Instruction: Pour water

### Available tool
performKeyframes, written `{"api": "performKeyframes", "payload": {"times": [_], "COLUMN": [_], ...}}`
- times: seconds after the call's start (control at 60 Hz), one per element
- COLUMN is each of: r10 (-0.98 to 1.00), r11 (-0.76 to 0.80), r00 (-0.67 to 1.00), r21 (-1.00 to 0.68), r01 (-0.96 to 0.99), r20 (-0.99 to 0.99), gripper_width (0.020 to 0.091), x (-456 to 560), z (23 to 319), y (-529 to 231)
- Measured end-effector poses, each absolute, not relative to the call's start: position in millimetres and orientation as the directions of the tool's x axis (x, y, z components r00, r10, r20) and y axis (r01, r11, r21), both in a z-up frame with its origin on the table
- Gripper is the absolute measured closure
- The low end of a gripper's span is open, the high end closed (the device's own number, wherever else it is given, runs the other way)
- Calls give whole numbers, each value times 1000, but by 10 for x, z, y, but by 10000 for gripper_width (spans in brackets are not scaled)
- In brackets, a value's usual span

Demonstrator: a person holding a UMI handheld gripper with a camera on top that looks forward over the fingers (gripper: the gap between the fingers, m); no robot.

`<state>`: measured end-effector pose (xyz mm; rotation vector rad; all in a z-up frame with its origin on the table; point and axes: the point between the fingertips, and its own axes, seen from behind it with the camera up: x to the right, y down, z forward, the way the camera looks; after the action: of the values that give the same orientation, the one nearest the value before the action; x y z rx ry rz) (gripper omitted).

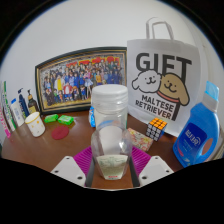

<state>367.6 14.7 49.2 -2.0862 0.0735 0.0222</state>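
A clear cup (110, 148) with a little water in its bottom stands upright between my gripper's (111, 166) fingers. Both magenta pads (83, 160) press against its sides, so the gripper is shut on it. Whether the cup's base rests on the brown table (50, 148) or hangs just above it, I cannot tell. Just beyond the cup stands a taller clear jar (109, 105) with a whitish rim, partly hidden by the cup.
A white gift bag (162, 75) stands behind the jar to the right, with a colourful cube (155, 129) at its foot and a blue bottle (198, 130) further right. A framed photo (78, 78) leans on the wall. Small bottles (20, 106), a white cup (36, 124) and red and green items (62, 124) lie left.
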Motion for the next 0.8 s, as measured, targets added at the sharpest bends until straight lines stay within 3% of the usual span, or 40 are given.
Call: {"api": "performKeyframes", "payload": {"times": [0.183, 0.3, 0.6, 0.8], "r10": [-58, -88, -93, -34], "r11": [-477, -478, -441, -428], "r00": [998, 996, 916, 616], "r21": [-877, -878, -841, -569], "r01": [-50, -11, 314, 702], "r20": [-25, 35, 391, 787], "gripper_width": [658, 677, 679, 677], "x": [3708, 3742, 3250, 2601], "z": [509, 611, 1636, 2085], "y": [164, 222, 666, 1121]}}
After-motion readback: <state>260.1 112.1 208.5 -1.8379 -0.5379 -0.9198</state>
